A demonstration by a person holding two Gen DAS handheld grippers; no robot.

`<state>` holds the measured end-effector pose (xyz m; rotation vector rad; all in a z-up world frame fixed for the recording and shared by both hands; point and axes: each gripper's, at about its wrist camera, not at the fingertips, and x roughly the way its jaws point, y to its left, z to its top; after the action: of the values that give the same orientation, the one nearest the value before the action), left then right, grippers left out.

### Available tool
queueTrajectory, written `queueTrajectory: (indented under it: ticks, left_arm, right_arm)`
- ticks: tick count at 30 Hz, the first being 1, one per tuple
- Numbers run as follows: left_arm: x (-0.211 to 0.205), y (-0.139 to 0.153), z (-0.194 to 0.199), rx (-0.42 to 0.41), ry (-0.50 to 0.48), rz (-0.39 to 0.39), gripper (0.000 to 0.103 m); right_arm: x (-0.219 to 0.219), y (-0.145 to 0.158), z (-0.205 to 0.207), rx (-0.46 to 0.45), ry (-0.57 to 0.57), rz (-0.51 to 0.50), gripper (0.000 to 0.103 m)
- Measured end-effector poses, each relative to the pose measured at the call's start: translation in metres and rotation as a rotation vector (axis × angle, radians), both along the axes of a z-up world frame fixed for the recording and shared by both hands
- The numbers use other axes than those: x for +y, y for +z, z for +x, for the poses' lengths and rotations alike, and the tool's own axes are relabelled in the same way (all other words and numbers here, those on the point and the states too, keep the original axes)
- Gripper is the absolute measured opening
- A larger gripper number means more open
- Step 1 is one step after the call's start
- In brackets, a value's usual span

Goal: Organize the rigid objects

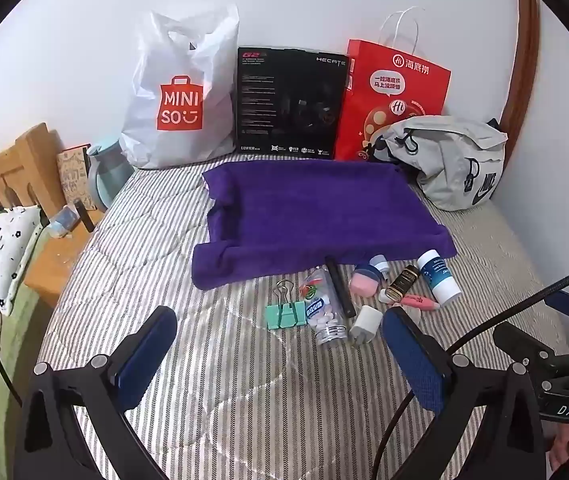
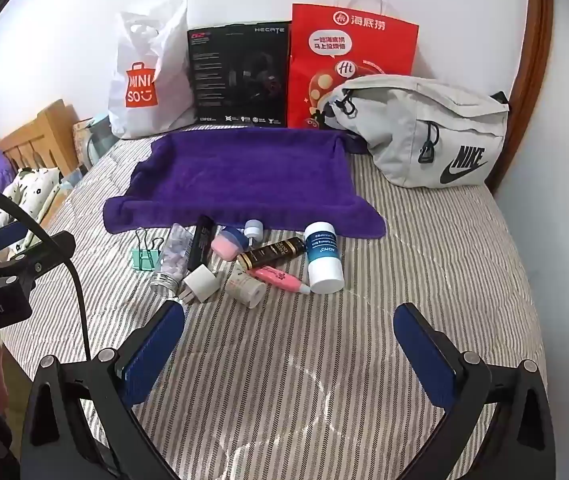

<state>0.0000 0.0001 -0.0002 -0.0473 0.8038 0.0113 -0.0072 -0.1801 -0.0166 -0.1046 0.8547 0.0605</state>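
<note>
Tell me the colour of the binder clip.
Mint green body with silver wire handles; the binder clip shows best in the left wrist view.

The black stick partly hides behind the pill bottle.

MINISO bag (NIKE pouch, HECATE box)

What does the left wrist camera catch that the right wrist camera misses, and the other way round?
Only the left view shows the small dark stick standing on the wooden bedside table. Only the right view shows the whole cream paper-wrapped tube lying by the pink marker pen. Both show the purple towel, the mint green binder clip, the clear pill bottle and the white charger plug.
</note>
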Motion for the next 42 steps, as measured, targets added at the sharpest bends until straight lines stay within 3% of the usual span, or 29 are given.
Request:
queueTrajectory:
  ticks: [4,5,42]
  left_arm:
    - [0.005,-0.0009,-0.0007,-0.01,0.001,-0.035,0.103]
    - [-0.0017,0.0012,-0.0031,-0.024,0.005,0.006,0.103]
    - [-0.0004,0.0061,-0.0059,-0.015,-0.002,-0.003,0.103]
  right_arm:
    - [-0.0009,-0.004,-0.0002,0.004,-0.002,-0.009,0.103]
    - [-0.0012,-0.0047,-0.0007,0.003,-0.003,-0.006,0.103]
    - [0.0005,0.0046,-0.0037,-0.008,-0.01,0.009,0.103]
